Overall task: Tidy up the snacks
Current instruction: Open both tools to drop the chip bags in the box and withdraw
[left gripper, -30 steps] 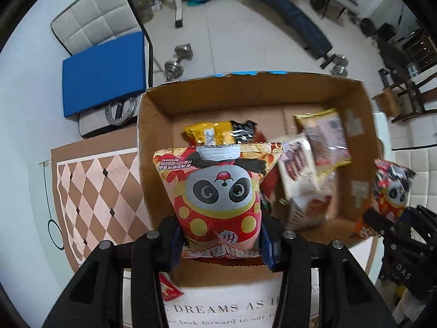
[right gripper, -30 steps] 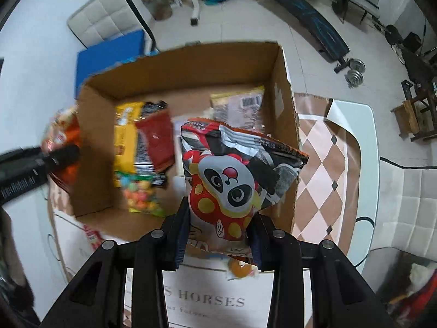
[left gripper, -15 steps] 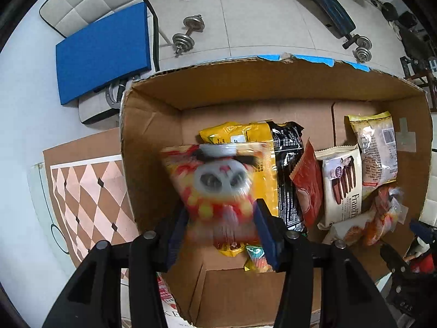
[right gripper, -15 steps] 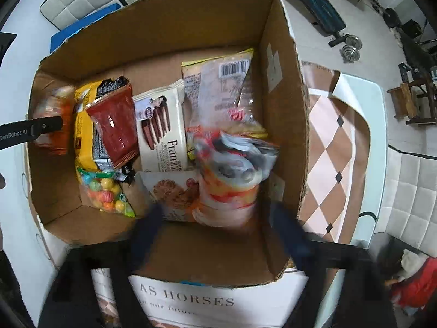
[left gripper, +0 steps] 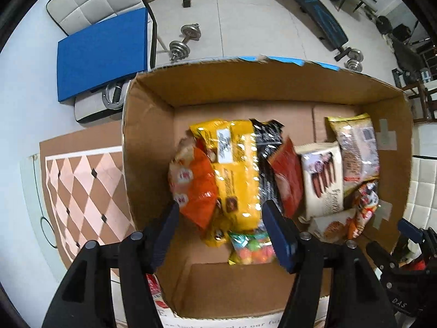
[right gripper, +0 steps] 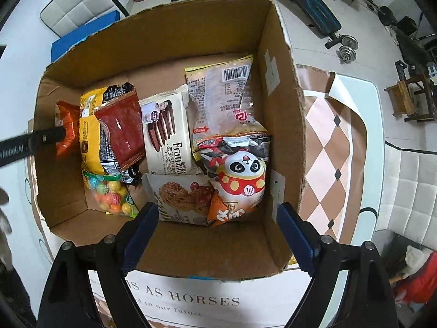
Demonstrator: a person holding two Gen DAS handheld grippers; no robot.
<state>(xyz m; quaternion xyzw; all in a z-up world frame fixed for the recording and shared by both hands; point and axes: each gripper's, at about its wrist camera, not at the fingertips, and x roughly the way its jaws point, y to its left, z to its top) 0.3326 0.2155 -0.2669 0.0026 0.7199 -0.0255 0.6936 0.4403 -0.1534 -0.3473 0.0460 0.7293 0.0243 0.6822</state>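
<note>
An open cardboard box holds several snack packets. My left gripper is open and empty above the box's left side; an orange-and-red bag lies below it against a yellow packet. My right gripper is open and empty over the box's near right; a panda bag lies below it on the other packets. The panda bag also shows in the left wrist view. The left gripper's finger reaches in at the box's left wall.
In the box: a red packet, Franzzi biscuits, a cookie packet, a candy bag, a clear barcode packet. A diamond-pattern mat lies under the box. Chair with blue cushion and dumbbells beyond.
Both grippers moved over the box, opened and let go of their panda bags. The bags now lie inside the box, the left one turned orange side up.
</note>
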